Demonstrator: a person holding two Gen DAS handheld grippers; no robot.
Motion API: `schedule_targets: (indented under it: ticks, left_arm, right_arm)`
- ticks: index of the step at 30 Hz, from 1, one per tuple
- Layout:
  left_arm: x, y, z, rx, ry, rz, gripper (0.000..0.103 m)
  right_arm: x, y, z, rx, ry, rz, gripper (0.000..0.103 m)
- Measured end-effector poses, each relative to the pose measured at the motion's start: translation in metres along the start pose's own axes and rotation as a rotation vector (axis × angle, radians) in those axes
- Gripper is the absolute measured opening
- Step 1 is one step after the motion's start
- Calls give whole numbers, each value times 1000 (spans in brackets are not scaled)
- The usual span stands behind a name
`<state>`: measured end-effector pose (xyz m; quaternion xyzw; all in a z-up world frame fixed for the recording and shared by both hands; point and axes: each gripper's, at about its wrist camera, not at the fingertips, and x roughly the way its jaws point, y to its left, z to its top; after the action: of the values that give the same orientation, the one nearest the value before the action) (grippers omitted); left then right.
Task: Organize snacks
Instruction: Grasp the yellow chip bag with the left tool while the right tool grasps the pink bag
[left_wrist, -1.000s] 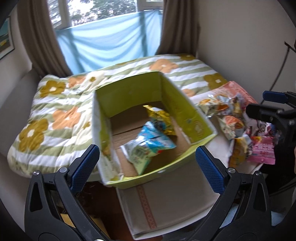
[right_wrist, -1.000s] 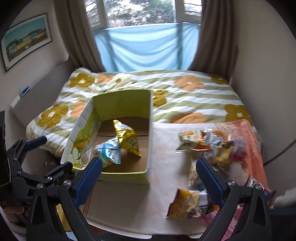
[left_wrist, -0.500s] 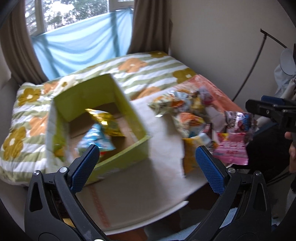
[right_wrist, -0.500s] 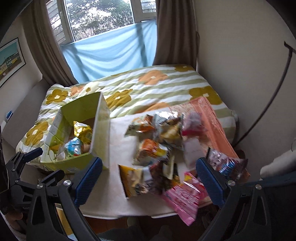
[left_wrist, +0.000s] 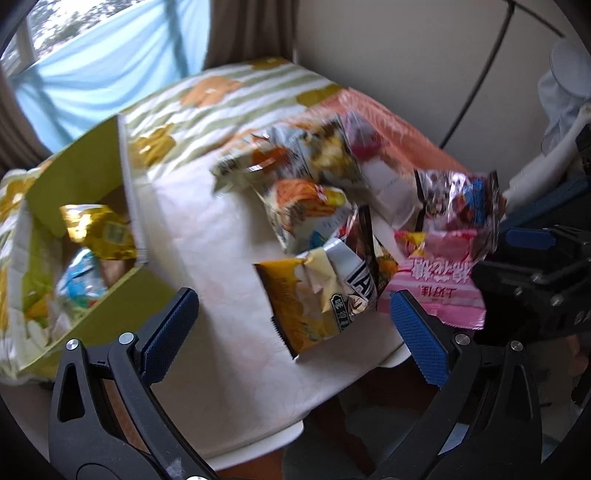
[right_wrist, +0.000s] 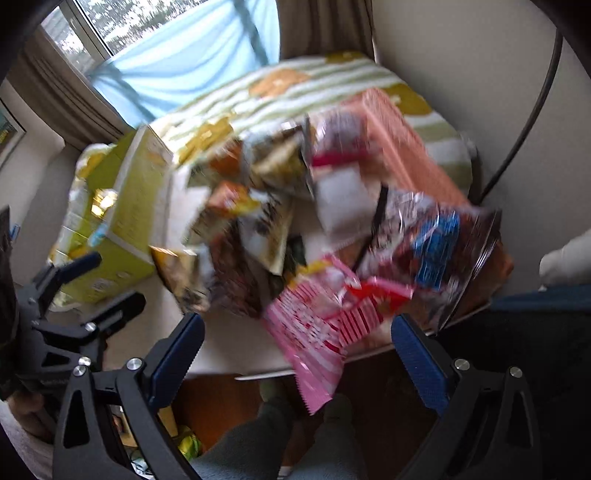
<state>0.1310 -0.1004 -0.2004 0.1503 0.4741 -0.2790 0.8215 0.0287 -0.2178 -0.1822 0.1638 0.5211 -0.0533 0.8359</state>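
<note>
A pile of snack bags lies on the white table (left_wrist: 207, 229). A yellow chip bag (left_wrist: 314, 295) is nearest my open, empty left gripper (left_wrist: 295, 325). A pink bag (left_wrist: 439, 284) hangs over the table's front right edge; in the right wrist view this pink bag (right_wrist: 317, 325) sits just ahead of my open, empty right gripper (right_wrist: 295, 354). A silver bag with blue print (right_wrist: 436, 240) lies to its right. The green box (left_wrist: 85, 177) on the left holds a gold bag (left_wrist: 99, 232) and a light blue bag (left_wrist: 81, 284).
A flowered quilt (left_wrist: 229, 88) covers the bed behind the table. An orange cloth (right_wrist: 399, 140) lies under the far snacks. A black cable (right_wrist: 532, 107) runs along the right wall. My legs (right_wrist: 266, 443) are below the table edge.
Both grippers have swung right, away from the green box and toward the snack pile. The pile now fills the middle of both views; both grippers stay open.
</note>
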Motion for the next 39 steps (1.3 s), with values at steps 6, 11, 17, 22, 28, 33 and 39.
schedule_targets:
  ticks: [6,11,17,22,28,33,39]
  left_arm:
    - [44,0,-2,24,52,-74,103]
    - [73,-2,2,29,92,-119,103]
    - [85,5,3,-47,99,-187,102]
    - [91,9,1,-100,107,-229,102]
    - [92,0,-2,-81,102,-242,86]
    - [88,2,-3,-97,95,-234,76]
    - [78,5,-9,-94,90,-190,67]
  right_arm:
    - [35,-19,-13,117,30,27,101]
    - [47,-26,-15,175,28,43,101]
    - [54,-31,-13,217,29,61,101]
    - [59,-42,-13,242,35,66,101]
    - [62,-47,-12,242,41,71,100]
    - [64,-46,-10,239,47,74,100]
    - [67,-45,-9,224,62,80,90]
